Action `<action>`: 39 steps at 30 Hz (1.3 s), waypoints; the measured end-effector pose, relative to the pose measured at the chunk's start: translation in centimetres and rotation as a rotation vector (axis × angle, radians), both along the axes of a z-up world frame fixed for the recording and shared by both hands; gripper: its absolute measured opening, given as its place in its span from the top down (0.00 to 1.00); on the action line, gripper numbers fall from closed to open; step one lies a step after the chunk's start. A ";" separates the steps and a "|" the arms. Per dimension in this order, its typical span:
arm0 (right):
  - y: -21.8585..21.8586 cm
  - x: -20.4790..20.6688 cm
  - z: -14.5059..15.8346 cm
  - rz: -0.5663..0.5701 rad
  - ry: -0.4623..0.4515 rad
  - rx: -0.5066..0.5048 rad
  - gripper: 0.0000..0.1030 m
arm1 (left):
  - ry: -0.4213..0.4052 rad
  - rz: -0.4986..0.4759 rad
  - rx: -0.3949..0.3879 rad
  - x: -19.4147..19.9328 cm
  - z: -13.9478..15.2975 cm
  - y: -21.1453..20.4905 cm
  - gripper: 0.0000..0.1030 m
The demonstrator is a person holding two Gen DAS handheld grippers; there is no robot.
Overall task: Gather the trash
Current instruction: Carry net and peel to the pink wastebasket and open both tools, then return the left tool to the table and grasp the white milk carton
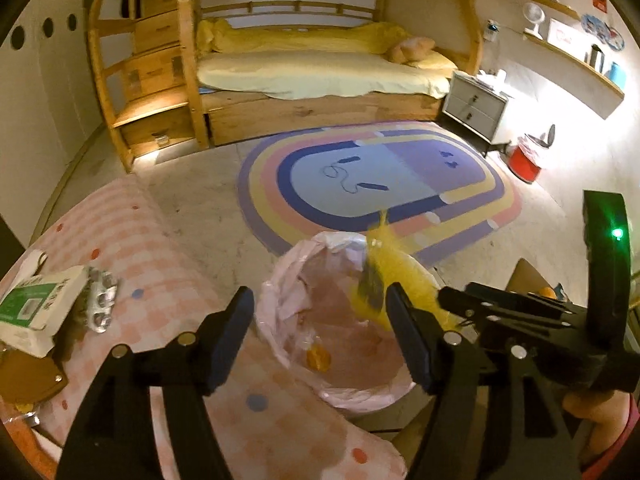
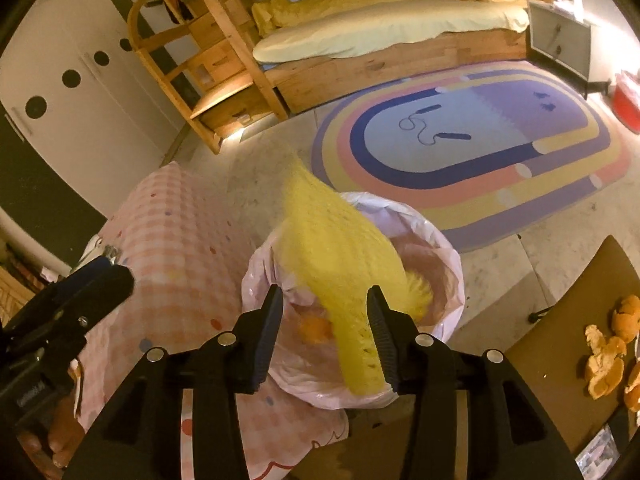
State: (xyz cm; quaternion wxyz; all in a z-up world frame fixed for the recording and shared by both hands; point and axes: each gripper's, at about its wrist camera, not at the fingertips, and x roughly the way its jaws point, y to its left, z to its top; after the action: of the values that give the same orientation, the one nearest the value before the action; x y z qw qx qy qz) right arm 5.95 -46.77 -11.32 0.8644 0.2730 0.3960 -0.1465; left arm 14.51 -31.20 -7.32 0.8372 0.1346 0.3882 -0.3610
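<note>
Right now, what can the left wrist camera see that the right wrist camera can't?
Only the left wrist view shows the green-and-white box and the foil blister pack on the checked cloth. Only the right wrist view shows the orange peels on the brown table. Both show the pink-lined bin with the yellow net bag dropping in, both grippers open, and the rainbow rug.
</note>
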 end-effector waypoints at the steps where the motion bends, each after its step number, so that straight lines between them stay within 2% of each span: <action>1: 0.1 -0.3 0.3 -0.004 -0.005 -0.003 0.55 | -0.001 0.018 0.002 0.2 0.1 0.4 0.35; 8: 2.8 -3.3 5.1 0.015 -0.091 -0.041 0.56 | -0.054 0.119 0.000 -1.2 2.5 5.9 0.35; 12: 6.4 -4.7 8.4 0.090 -0.146 -0.083 0.56 | -0.084 0.178 -0.001 -3.0 4.4 9.5 0.35; 18: 12.6 -5.1 11.1 0.236 -0.172 -0.151 0.56 | -0.123 0.272 0.010 -6.6 6.2 15.6 0.34; 25: 18.8 -3.7 10.6 0.396 -0.144 -0.170 0.56 | -0.127 0.427 0.034 -8.7 5.3 23.3 0.28; 30: 21.9 -2.4 9.5 0.462 -0.122 -0.196 0.56 | -0.107 0.558 0.071 -8.6 3.2 27.4 0.22; 34: 23.3 -1.8 8.3 0.492 -0.099 -0.188 0.51 | -0.086 0.645 0.085 -7.4 1.4 29.1 0.12; 39: 24.1 -1.1 7.7 0.509 -0.087 -0.186 0.46 | -0.087 0.690 0.126 -5.6 -0.4 28.6 0.11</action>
State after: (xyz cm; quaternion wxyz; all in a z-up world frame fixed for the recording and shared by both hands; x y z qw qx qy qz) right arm 4.83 -22.72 -3.66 0.9110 0.0901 0.3990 0.0517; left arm 8.88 -2.60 -7.70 0.9156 0.0620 0.3963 -0.0260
